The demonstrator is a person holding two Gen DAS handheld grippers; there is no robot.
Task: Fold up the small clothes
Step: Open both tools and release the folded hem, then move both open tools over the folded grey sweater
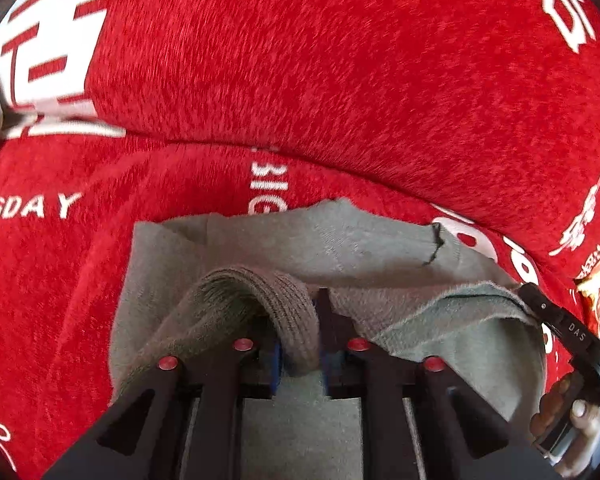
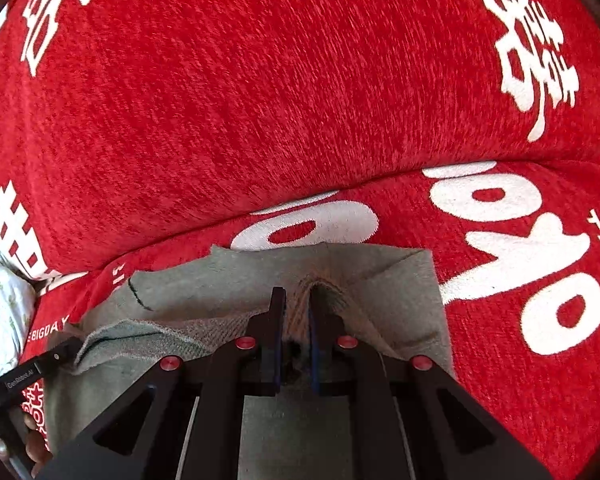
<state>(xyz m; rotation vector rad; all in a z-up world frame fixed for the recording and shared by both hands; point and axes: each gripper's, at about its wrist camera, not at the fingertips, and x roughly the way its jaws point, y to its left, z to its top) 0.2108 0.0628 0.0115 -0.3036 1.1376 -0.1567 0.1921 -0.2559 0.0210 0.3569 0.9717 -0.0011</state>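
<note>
A small grey-green knit garment [image 1: 260, 240] lies on a red sofa cover, partly folded over itself. My left gripper [image 1: 300, 320] is shut on its ribbed hem [image 1: 260, 292], which bulges up in a loop between the jaws. In the right wrist view the same garment [image 2: 396, 280] lies flat ahead. My right gripper [image 2: 298, 300] is shut on a pinched ridge of its ribbed edge [image 2: 300, 320]. Both grippers hold the near edge side by side. The right gripper also shows in the left wrist view [image 1: 568, 332] at the right edge.
The red sofa seat [image 1: 80, 280] and its backrest [image 1: 340, 60] carry white lettering. The backrest rises just beyond the garment. A pale floral cloth [image 2: 4, 312] sits at the far left. The left gripper's body and a hand [image 2: 16, 384] show at lower left.
</note>
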